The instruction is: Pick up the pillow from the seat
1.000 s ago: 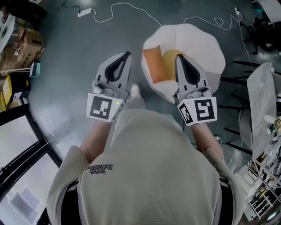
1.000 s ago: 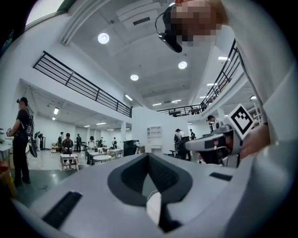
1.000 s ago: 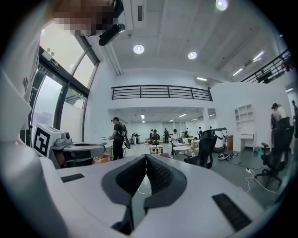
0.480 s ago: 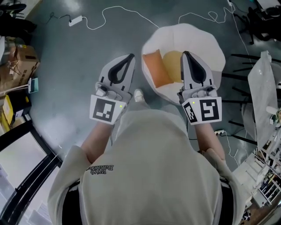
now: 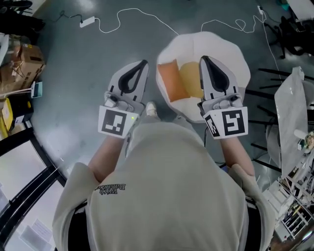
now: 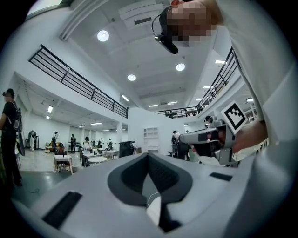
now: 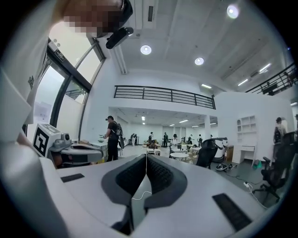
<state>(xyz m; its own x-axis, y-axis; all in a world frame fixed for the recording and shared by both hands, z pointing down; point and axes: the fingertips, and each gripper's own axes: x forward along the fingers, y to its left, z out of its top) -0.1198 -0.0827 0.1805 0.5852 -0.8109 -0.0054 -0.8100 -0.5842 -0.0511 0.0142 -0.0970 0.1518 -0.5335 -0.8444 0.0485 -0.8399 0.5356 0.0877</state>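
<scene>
The orange pillow lies in the hollow of the round white seat, on its 9 o'clock side, tilted against the wall. A yellow cushion touches it at its 3 o'clock. The seat stands on the grey floor, which lies open from 9 to 12 o'clock of the seat apart from a white cable trailing across at 12. At 3 o'clock black chair legs crowd in near the rim; cardboard boxes sit well apart at 9. The person's shoe stands just beside the seat at 7 o'clock.

The right gripper hangs level above the seat, over the cushion's 3 o'clock edge, with its fingers pressed together on nothing. The left gripper is level above bare floor at 9 o'clock of the seat, fingers likewise pressed together and empty.
</scene>
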